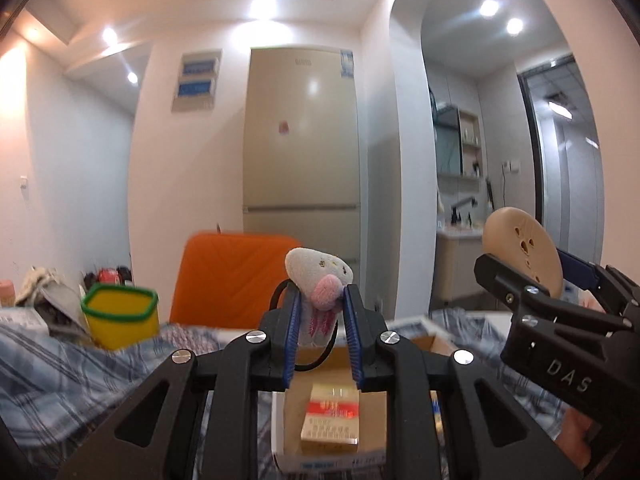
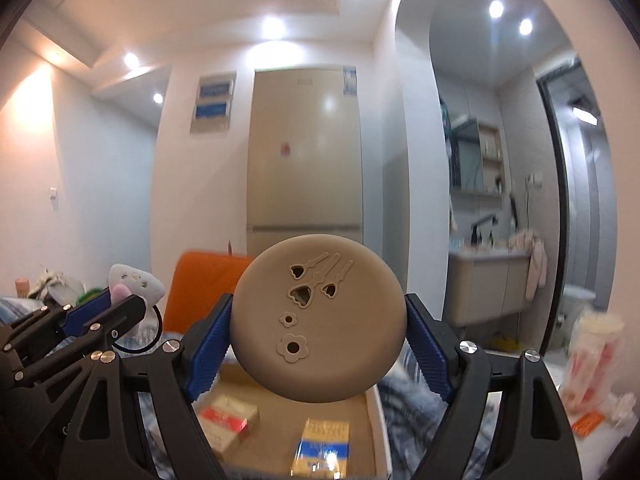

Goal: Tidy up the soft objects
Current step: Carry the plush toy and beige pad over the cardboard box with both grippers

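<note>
The left gripper (image 1: 320,320) is clamped on a small plush hair tie (image 1: 318,280), light and squashy, best pinched mid-body, while the right gripper (image 2: 318,336) squeezes a tan round silicone pad (image 2: 318,316) by its rim, both above the open cardboard box (image 2: 372,432) on the plaid bedding (image 1: 60,368)

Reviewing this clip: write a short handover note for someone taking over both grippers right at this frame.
Left gripper: shut on the plush hair tie, raised above the cardboard box.
Right gripper: shut on the round beige pad, also raised over the box.
The box sits on the plaid bedding and already holds a red-and-white pack and a blue-and-yellow pack.
Done: both soft items are picked up.
Left: neither is set down yet; the destination is unclear from the views.
</note>
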Action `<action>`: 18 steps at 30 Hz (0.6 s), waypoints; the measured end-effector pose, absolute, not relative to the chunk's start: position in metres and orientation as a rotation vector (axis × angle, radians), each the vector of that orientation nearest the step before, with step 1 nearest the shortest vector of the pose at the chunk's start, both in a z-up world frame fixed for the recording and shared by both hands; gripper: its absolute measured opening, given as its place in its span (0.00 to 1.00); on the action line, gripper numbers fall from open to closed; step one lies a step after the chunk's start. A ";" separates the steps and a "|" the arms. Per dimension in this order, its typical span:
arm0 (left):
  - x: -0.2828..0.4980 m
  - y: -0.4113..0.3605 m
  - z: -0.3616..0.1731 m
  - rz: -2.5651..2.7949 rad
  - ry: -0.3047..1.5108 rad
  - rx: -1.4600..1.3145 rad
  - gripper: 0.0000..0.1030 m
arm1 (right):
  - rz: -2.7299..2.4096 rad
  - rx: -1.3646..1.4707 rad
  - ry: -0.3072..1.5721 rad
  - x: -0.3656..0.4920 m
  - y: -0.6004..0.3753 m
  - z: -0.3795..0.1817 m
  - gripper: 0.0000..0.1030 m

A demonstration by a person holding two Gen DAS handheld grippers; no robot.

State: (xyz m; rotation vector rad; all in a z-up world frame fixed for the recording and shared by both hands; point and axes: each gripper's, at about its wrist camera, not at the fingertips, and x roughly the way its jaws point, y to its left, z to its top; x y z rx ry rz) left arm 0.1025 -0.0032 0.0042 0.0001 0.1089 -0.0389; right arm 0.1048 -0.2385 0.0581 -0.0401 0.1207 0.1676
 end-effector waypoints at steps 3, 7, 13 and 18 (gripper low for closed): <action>0.105 -0.006 0.001 -0.040 0.128 0.003 0.19 | 0.163 -0.056 0.156 0.111 -0.242 0.048 0.81; 0.113 -0.006 -0.003 -0.054 0.176 0.001 0.19 | 0.159 -0.048 0.200 0.124 -0.246 0.042 0.81; 0.138 -0.011 -0.017 -0.053 0.314 0.013 0.19 | 0.165 -0.057 0.448 0.166 -0.245 0.012 0.81; 0.153 -0.014 -0.027 -0.048 0.408 0.014 0.19 | 0.198 -0.003 0.639 0.199 -0.250 -0.014 0.81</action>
